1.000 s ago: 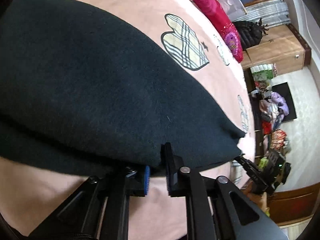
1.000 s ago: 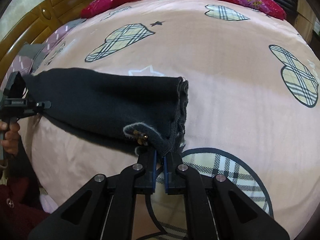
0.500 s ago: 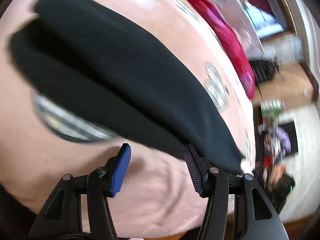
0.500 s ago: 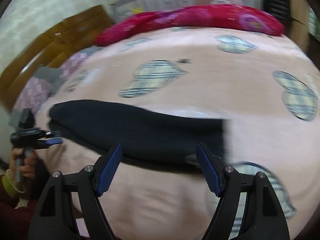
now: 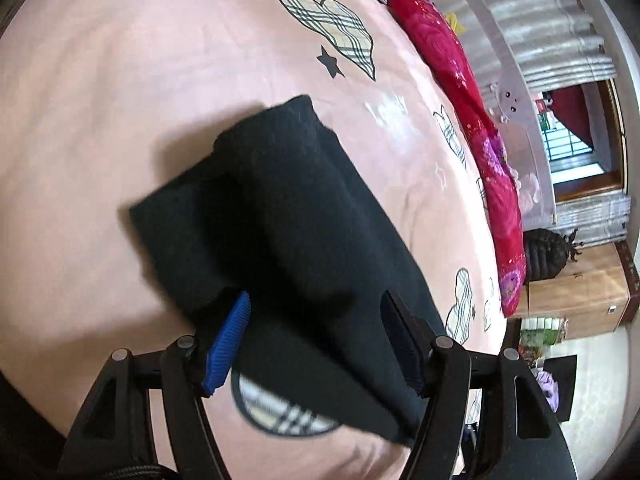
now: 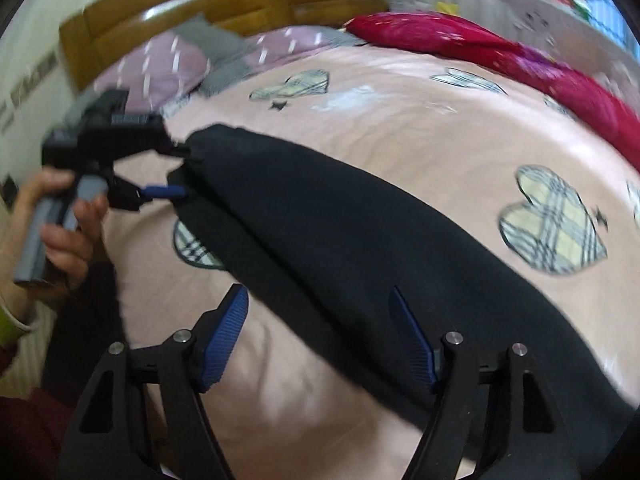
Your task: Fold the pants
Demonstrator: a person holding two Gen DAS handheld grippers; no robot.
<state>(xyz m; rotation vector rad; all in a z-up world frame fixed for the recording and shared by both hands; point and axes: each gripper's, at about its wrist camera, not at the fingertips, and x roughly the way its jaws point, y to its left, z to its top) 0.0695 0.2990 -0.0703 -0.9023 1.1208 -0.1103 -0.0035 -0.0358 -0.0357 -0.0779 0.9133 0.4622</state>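
Note:
The black pants [image 5: 304, 248] lie folded in a long band on the pink bed cover [image 5: 120, 80]. In the left wrist view my left gripper [image 5: 316, 324] is open, its jaws straddling one end of the pants. In the right wrist view the pants [image 6: 360, 232] run from upper left to lower right. My right gripper [image 6: 320, 320] is open over their near edge, holding nothing. The left gripper also shows in the right wrist view [image 6: 176, 172], open at the far end of the pants, held by a hand.
A red quilt [image 5: 472, 112] lies along the far side of the bed. Pillows [image 6: 160, 68] and a wooden headboard [image 6: 224, 4] stand at the head. A wooden cabinet [image 5: 576, 292] and clutter on the floor lie beyond the bed.
Both grippers have let go of the pants and opened. The pants dropped onto the bed. The left gripper moved back to the end of the pants; the right swung over their edge.

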